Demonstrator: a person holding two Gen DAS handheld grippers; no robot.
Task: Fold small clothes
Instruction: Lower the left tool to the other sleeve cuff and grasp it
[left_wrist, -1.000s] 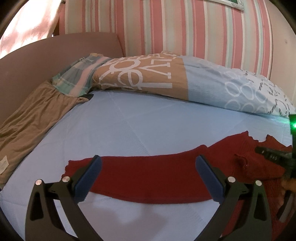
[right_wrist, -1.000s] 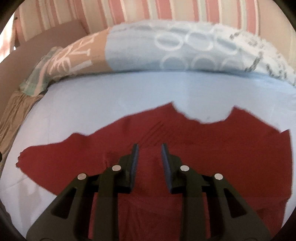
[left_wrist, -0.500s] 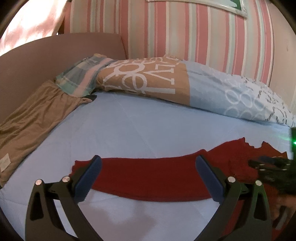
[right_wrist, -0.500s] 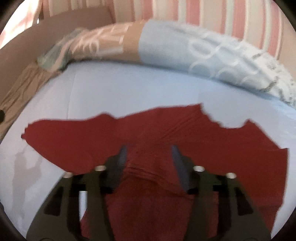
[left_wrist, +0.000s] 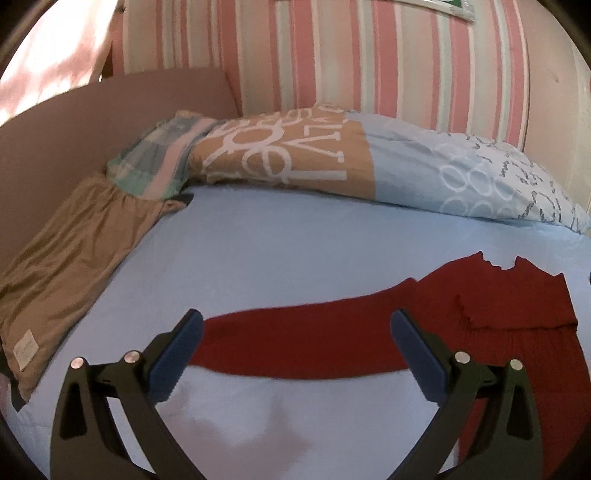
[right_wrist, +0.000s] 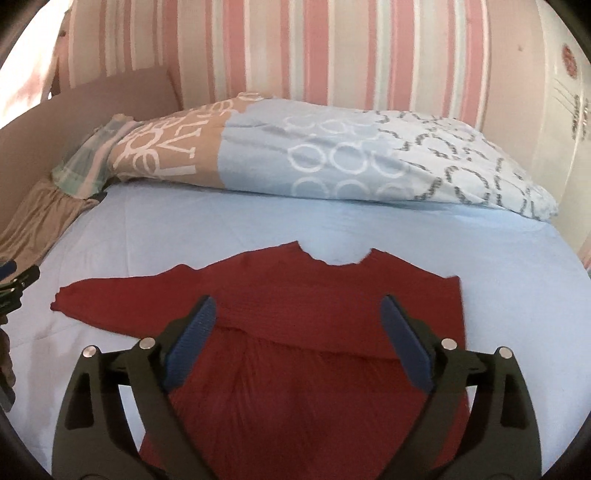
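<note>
Red sweater (right_wrist: 332, 295) lies flat on the light blue bed sheet (right_wrist: 258, 221), neckline toward the patterned pillow (right_wrist: 332, 158) at the head of the bed. One sleeve (left_wrist: 303, 343) stretches sideways toward the tan garment (left_wrist: 66, 266) at the bed's edge, so the long axis runs across the mattress. The other side is folded over the body. Its hem drops out of sight below both views. The left gripper (left_wrist: 295, 354) hangs wide above the sleeve, gripping nothing. The right gripper (right_wrist: 299, 339) is opening its jaws over the chest, pads clear of the cloth.
</note>
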